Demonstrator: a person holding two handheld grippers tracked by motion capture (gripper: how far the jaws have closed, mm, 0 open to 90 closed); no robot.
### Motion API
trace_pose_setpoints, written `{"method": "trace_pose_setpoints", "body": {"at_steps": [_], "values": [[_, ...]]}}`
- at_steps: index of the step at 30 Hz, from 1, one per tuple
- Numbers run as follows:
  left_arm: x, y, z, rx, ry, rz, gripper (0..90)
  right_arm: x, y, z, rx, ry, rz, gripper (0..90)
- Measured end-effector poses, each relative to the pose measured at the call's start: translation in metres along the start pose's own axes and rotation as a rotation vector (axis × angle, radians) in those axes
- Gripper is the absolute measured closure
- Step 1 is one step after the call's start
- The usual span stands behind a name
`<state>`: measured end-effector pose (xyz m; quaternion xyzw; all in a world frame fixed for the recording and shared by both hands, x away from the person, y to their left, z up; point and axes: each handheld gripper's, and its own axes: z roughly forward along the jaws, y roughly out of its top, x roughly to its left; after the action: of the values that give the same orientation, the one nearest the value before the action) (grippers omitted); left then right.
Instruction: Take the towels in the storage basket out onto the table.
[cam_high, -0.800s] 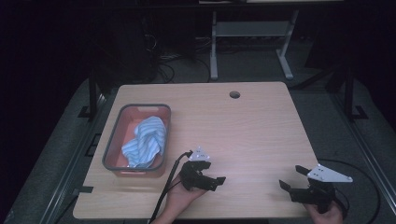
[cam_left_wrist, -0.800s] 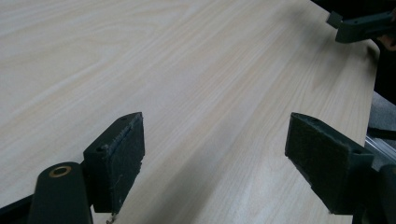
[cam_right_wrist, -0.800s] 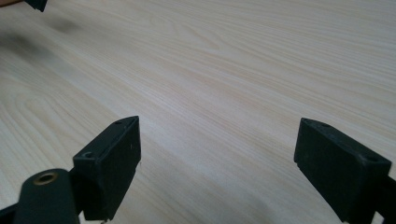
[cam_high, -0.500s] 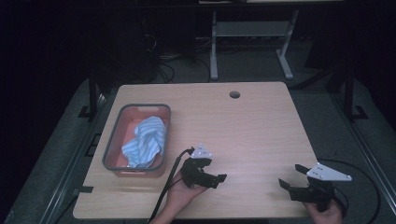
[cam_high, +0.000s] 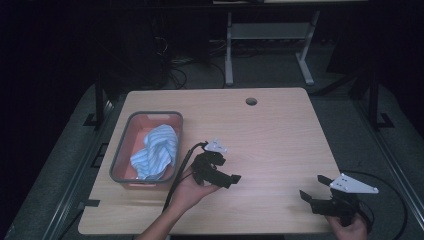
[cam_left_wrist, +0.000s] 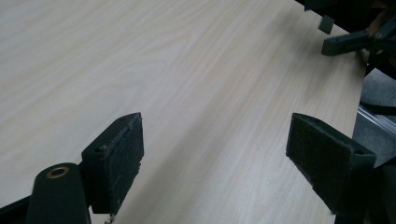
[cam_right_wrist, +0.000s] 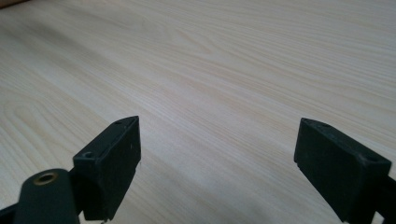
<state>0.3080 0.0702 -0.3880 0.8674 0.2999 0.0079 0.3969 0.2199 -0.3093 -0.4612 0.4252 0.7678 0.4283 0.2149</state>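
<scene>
No writing is seen. The left hand-held gripper (cam_high: 226, 172), spread wide and empty, is held just beside the striped cloth (cam_high: 155, 156) in the bin (cam_high: 118, 161) near the desk's (cam_high: 280, 135) left edge, barely shifted; the right hand-held gripper (cam_high: 314, 189) is likewise spread, empty.

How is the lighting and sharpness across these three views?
High view: the table is lit and its surroundings dark; the striped cloth is soft but readable. Left gripper view: table grain sharp, with shadow beneath the jaws. Right gripper view: even light, no glare.
</scene>
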Motion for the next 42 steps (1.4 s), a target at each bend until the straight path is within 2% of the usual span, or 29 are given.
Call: {"method": "trace_pose_setpoints", "body": {"at_steps": [5, 6, 11, 12, 14, 19, 21, 22, 25, 27, 29, 33, 34, 36, 39, 42], "values": [[0.009, 0.010, -0.009, 0.025, 0.011, 0.004, 18.1, 0.003, 0.004, 0.005, 0.006, 0.005, -0.011, 14.3], [0.012, 0.014, -0.013, 0.034, 0.019, 0.008, 18.4, 0.005, 0.006, 0.007, 0.010, 0.011, -0.025, 14.3], [0.020, 0.023, -0.023, 0.050, 0.008, -0.006, 21.2, 0.008, 0.004, 0.009, 0.020, 0.027, -0.033, 14.3], [0.023, 0.027, -0.028, 0.045, 0.012, -0.024, 21.0, 0.008, 0.005, 0.010, 0.018, 0.030, -0.036, 14.3], [0.025, 0.028, -0.031, 0.049, 0.009, -0.020, 21.0, 0.009, 0.005, 0.010, 0.020, 0.033, -0.032, 14.3], [0.037, 0.034, -0.045, 0.022, 0.008, -0.049, 20.1, 0.013, 0.007, 0.012, 0.021, 0.040, -0.050, 14.3], [0.042, 0.034, -0.052, 0.010, -0.002, -0.063, 17.9, 0.013, 0.008, 0.012, 0.021, 0.040, -0.050, 14.3], [0.046, 0.034, -0.058, 0.006, 0.015, -0.062, 18.0, 0.012, 0.007, 0.011, 0.020, 0.040, -0.051, 14.3], [0.051, 0.034, -0.064, 0.005, 0.022, -0.070, 18.0, 0.012, 0.007, 0.011, 0.020, 0.040, -0.045, 14.2], [0.057, 0.032, -0.073, -0.001, 0.047, -0.079, 19.5, 0.011, 0.006, 0.009, 0.021, 0.038, -0.047, 14.3], [0.060, 0.031, -0.076, 0.002, 0.049, -0.082, 19.7, 0.011, 0.006, 0.008, 0.021, 0.037, -0.045, 14.3], [0.068, 0.026, -0.085, 0.003, 0.068, -0.103, 19.8, 0.010, 0.005, 0.007, 0.016, 0.037, -0.040, 14.3], [0.072, 0.024, -0.090, -0.003, 0.079, -0.121, 20.3, 0.011, 0.005, 0.008, 0.018, 0.039, -0.043, 14.3], [0.076, 0.022, -0.094, 0.001, 0.085, -0.119, 20.4, 0.011, 0.006, 0.008, 0.021, 0.037, -0.043, 14.3], [0.082, 0.019, -0.102, -0.017, 0.103, -0.147, 20.9, 0.012, 0.006, 0.009, 0.021, 0.039, -0.055, 14.3], [0.088, 0.015, -0.108, -0.010, 0.120, -0.158, 21.1, 0.012, 0.006, 0.009, 0.019, 0.039, -0.053, 14.3]]}}
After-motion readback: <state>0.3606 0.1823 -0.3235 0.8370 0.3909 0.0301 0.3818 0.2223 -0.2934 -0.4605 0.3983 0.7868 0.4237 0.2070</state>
